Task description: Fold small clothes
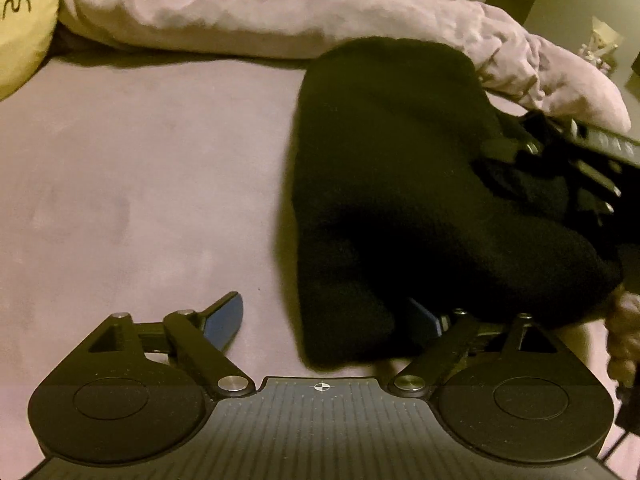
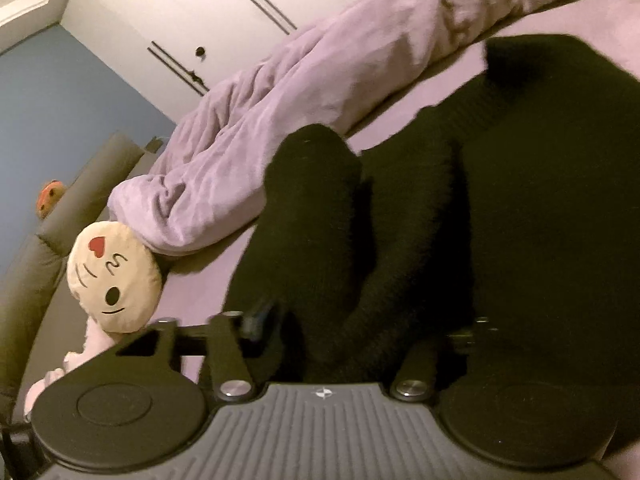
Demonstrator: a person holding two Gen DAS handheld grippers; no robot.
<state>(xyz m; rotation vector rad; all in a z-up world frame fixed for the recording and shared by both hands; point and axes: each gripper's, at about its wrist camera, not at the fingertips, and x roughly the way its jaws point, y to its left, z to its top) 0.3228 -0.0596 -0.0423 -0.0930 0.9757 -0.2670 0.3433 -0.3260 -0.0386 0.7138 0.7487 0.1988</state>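
Here the bed (image 1: 120, 184) is seen spread with a mauve sheet, and a yellow face cushion (image 1: 24, 20) is kept at its far left corner, clear of the folding area. A bunched lilac blanket (image 1: 248, 12) is pushed along the far edge, probably to leave flat room for the work. The left tool (image 1: 324, 320) is held low over the near edge with its fingers apart; the left blue pad (image 1: 226, 316) lies bare on the sheet, while the other pad is half covered by the hem of the black garment (image 1: 392, 184), so whether cloth lies between them cannot be told. The garment is laid towards the right side of the bed, reaching from the near edge up to the blanket, with one part lifted, apparently mid-fold. The right tool (image 2: 360, 332) is buried in that dark cloth: only one finger is made out, so whether it is clamped or apart cannot be told. The garment's kind, seams and edges are lost in blackness and blur.
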